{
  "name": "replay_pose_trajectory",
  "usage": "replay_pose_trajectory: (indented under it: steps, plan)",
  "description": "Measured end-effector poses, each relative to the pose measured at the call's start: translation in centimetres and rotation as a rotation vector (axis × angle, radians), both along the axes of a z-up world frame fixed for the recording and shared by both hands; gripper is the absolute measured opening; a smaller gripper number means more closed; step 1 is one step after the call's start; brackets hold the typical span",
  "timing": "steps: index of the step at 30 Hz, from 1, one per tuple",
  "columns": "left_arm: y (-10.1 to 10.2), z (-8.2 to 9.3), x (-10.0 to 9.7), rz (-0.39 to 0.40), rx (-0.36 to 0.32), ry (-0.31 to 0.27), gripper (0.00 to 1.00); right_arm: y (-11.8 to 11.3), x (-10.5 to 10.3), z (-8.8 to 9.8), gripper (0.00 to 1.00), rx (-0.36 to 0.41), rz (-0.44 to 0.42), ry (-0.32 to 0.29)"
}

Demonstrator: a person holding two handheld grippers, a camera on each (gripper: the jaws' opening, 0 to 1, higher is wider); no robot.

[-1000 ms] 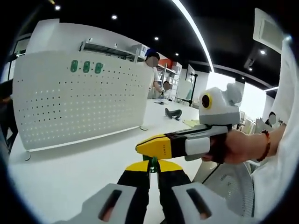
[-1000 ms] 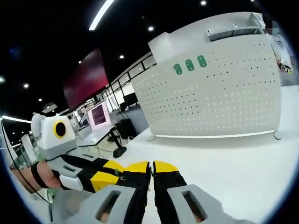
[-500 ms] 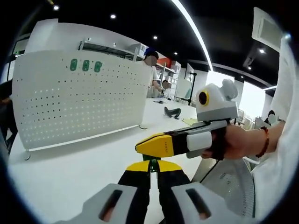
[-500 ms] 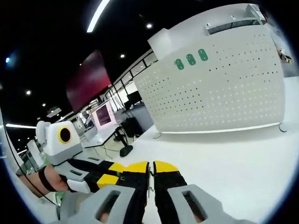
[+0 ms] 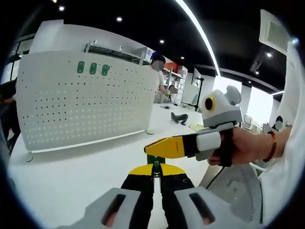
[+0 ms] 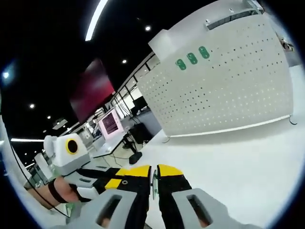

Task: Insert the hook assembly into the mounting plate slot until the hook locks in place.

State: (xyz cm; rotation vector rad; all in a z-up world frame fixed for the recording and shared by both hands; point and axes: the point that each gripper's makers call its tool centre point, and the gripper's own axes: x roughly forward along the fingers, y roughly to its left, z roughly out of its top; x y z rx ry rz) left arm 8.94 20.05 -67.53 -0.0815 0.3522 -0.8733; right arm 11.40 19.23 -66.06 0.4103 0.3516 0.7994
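The white pegboard mounting plate (image 5: 81, 105) stands upright on the table, with three green hooks (image 5: 93, 68) near its top edge. In the right gripper view the plate (image 6: 224, 90) is far ahead, its green hooks (image 6: 191, 58) high up. My left gripper (image 5: 155, 168) is shut on a small green hook piece (image 5: 155, 160) that pokes up between its yellow tips. My right gripper (image 5: 167, 147), held in a hand (image 5: 238, 148), crosses just above that piece. In its own view, my right gripper (image 6: 153, 171) is shut, with a thin greenish sliver (image 6: 153, 180) in the seam. The left gripper (image 6: 112, 183) lies beside it.
The white table (image 5: 71, 167) stretches between the grippers and the pegboard. A dark object (image 5: 179, 118) lies on the far table, where people (image 5: 159, 81) stand. A red wall screen (image 6: 93, 88) and a monitor (image 6: 110, 125) show at left in the right gripper view.
The right gripper has edged slightly right and up across the left gripper view. Both cameras have shifted a little. Both grippers stay shut.
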Motion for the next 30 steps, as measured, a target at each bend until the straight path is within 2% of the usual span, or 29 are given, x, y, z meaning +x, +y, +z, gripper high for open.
replay_pose_trajectory:
  steps: [13, 17, 20, 22, 26, 30]
  plan:
    - [0.85, 0.05, 0.18, 0.039, -0.009, -0.01, 0.03, -0.13, -0.15, -0.03, 0.07, 0.0, 0.0, -0.01]
    - [1.02, 0.1, 0.28, 0.049, -0.015, -0.01, 0.03, -0.14, -0.23, -0.13, 0.07, 0.011, 0.003, -0.002]
    - [1.05, 0.17, 0.36, 0.055, -0.023, -0.008, 0.03, 0.3, -0.62, -0.53, 0.07, 0.039, 0.033, 0.044]
    - [0.96, 0.32, 0.39, 0.052, -0.028, -0.01, 0.03, 0.4, -0.72, -0.53, 0.05, 0.039, 0.034, 0.042]
    - [0.79, 0.26, 0.36, 0.049, -0.025, -0.002, 0.04, 0.12, -0.55, -0.47, 0.02, 0.029, 0.018, 0.041]
    - [0.68, 0.01, 0.35, 0.044, 0.003, -0.019, 0.04, 0.14, -0.54, -0.68, 0.01, -0.013, 0.006, 0.023]
